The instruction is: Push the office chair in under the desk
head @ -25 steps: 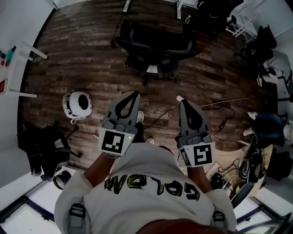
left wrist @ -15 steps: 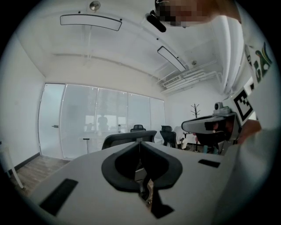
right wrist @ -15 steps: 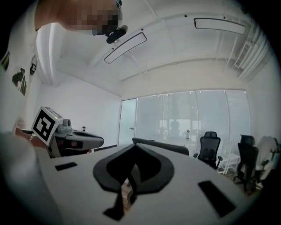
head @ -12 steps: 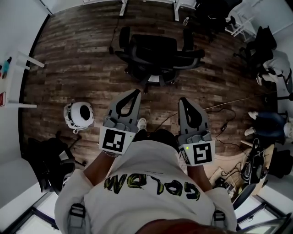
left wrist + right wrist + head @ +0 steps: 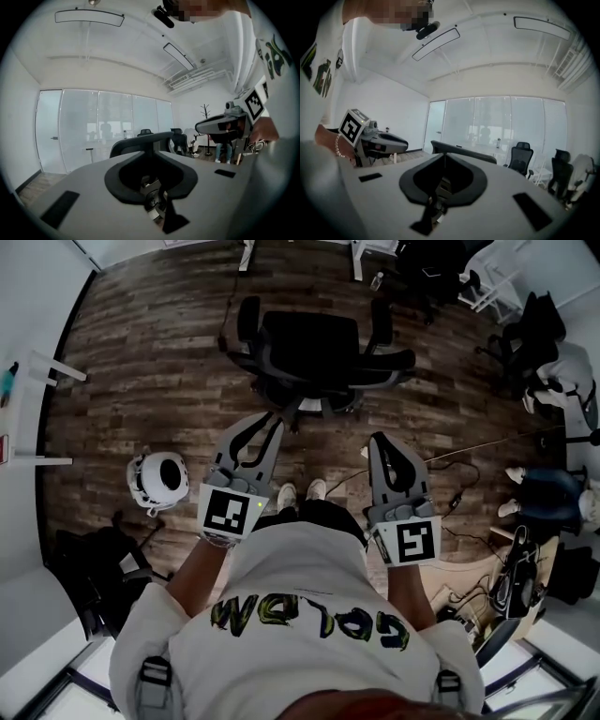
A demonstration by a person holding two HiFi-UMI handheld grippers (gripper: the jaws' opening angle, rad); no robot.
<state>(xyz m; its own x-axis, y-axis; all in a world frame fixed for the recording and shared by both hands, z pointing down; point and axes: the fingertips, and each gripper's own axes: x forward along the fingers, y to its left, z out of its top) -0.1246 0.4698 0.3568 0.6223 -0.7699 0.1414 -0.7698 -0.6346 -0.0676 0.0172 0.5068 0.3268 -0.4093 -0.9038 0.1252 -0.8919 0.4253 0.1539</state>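
- Over the last second the black office chair (image 5: 314, 338) has grown larger in the head view. It now sits closer in front of both grippers, so the person has stepped up to it across the wooden floor (image 5: 159, 352).
- Both shoes (image 5: 300, 491) now show just ahead of the body, which fits that step forward.
- The chair stands toward the far edge of the floor with its backrest turned to the person. It is just short of a pair of white legs (image 5: 246, 253), which are probably the desk's.
- It is not under anything yet, so the push appears to be only starting.
- The left gripper (image 5: 263, 422) had its jaws together a second ago, and they are now opening to a narrow gap.
- Nothing is between them. In the left gripper view the top edge of the backrest lies just beyond the tips, and I cannot tell whether they touch it.
- The right gripper (image 5: 380, 439) has its jaws closed together and is empty. It points at the same backrest edge from near the chair's right side, without clear contact.
- A white round object (image 5: 159, 476) lies on the floor to the left, well apart from the chair's path.
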